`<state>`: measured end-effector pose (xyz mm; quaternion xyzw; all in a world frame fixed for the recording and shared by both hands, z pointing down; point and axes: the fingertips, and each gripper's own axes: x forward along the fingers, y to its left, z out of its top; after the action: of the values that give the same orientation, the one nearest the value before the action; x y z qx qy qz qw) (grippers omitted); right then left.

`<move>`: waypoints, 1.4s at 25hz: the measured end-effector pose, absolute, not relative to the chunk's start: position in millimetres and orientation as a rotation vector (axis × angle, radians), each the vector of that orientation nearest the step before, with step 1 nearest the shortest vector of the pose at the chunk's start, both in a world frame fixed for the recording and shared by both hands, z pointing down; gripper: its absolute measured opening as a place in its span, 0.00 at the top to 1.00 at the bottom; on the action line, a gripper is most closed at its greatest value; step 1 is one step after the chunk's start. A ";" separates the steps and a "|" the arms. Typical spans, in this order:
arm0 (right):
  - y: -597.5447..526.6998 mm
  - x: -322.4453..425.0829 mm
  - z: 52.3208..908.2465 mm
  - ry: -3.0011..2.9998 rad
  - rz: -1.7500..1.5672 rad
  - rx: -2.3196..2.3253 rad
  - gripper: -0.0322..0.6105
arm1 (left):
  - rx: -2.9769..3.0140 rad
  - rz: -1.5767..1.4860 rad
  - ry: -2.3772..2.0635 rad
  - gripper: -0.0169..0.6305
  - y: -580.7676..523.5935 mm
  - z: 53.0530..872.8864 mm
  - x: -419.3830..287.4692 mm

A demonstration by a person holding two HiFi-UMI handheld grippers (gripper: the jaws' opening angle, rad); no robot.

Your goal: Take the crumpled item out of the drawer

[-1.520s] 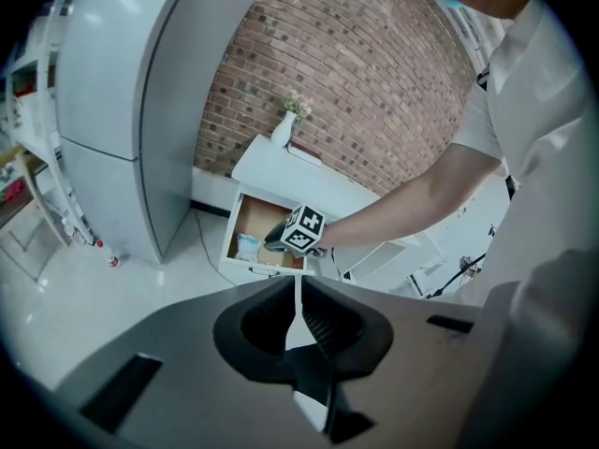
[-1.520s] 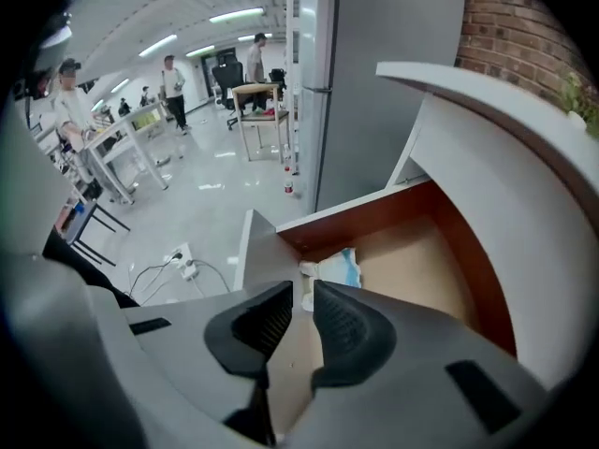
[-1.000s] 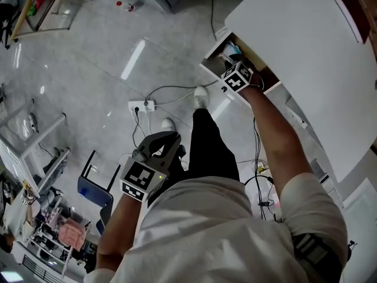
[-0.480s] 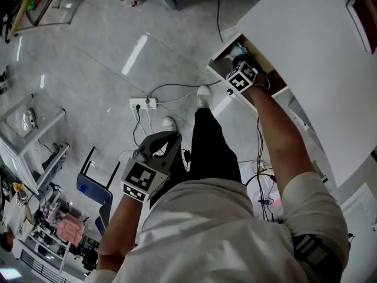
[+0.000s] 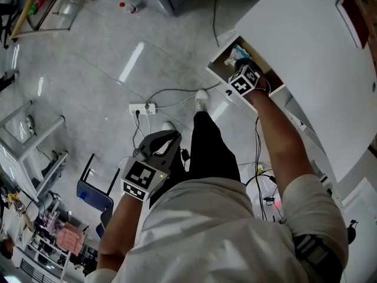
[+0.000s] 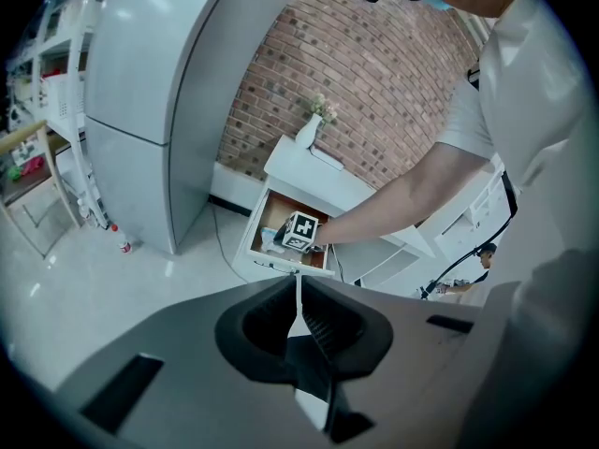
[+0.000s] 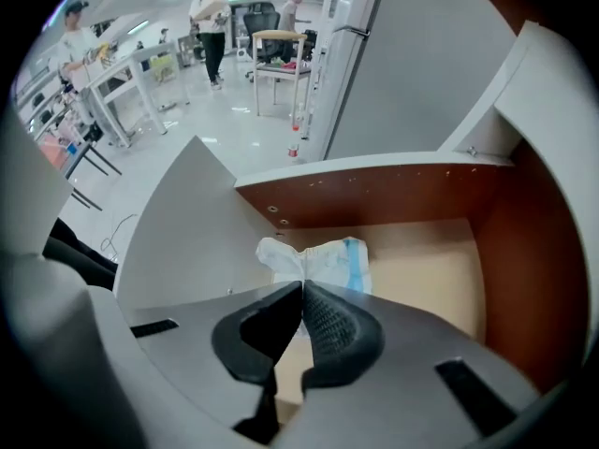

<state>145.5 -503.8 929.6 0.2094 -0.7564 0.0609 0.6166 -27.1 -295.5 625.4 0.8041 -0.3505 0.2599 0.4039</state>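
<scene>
In the drawer (image 7: 412, 279), one wad (image 7: 318, 258) sits at 12 o'clock of the right tool (image 7: 301, 288), whose jaws look clamped on its near edge. It's not out yet; lift and withdrawal remain. Left tool (image 6: 298, 283) is closed, empty, idle. One drawer, two tools.

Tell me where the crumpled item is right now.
In the right gripper view the crumpled item lies on the drawer floor, toward its back left corner, just ahead of the right claw.
</scene>
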 end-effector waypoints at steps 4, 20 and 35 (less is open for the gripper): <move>-496.9 140.7 906.3 -1.742 0.138 0.530 0.90 | 2.067 0.650 -0.874 0.93 -282.1 614.6 -38.2; -406.7 132.6 736.1 -1.789 0.131 0.703 0.90 | 2.226 0.566 -0.854 0.93 -186.3 514.6 -71.4; -214.3 62.3 583.2 -1.937 0.216 0.726 0.90 | 2.346 0.519 -0.931 0.93 -75.7 447.7 -138.2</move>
<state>62.3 -214.3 583.2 0.3009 -0.8031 0.0897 0.5064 -138.2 -75.7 447.7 0.8744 -0.3471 0.1934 0.2786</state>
